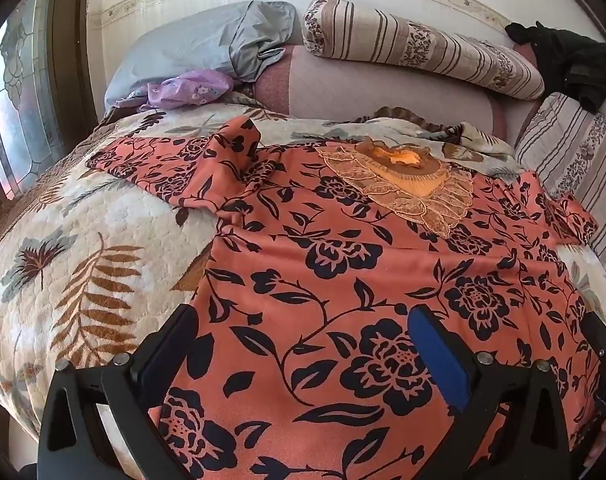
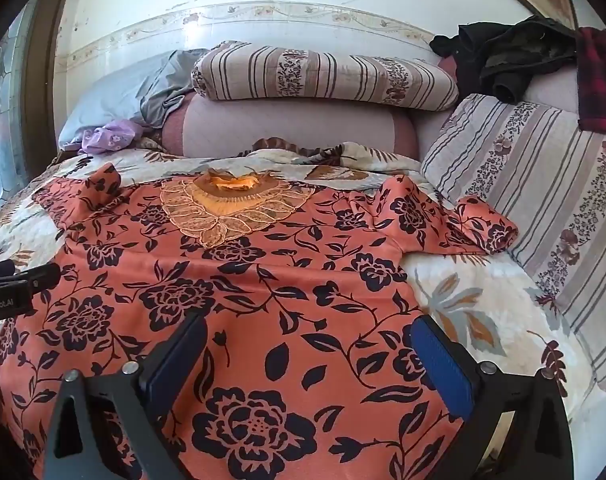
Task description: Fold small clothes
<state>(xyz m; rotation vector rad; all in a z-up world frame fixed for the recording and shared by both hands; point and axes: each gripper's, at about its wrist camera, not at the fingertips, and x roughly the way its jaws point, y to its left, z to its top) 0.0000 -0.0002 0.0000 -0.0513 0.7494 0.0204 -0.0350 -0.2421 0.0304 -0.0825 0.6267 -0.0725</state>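
Dress [image 1: 343, 264] lies flat on the bed [image 1: 95, 216] under both our tools, left tool [image 1: 303, 320] and right tool [image 2: 311, 328] wide open, gripping nothing.

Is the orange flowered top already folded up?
No, the orange flowered top lies spread flat on the blanket, both sleeves out.

A home bedroom: quilted bed [image 1: 83, 216], striped pillows [image 2: 323, 76], tiled wall [image 2: 151, 0].
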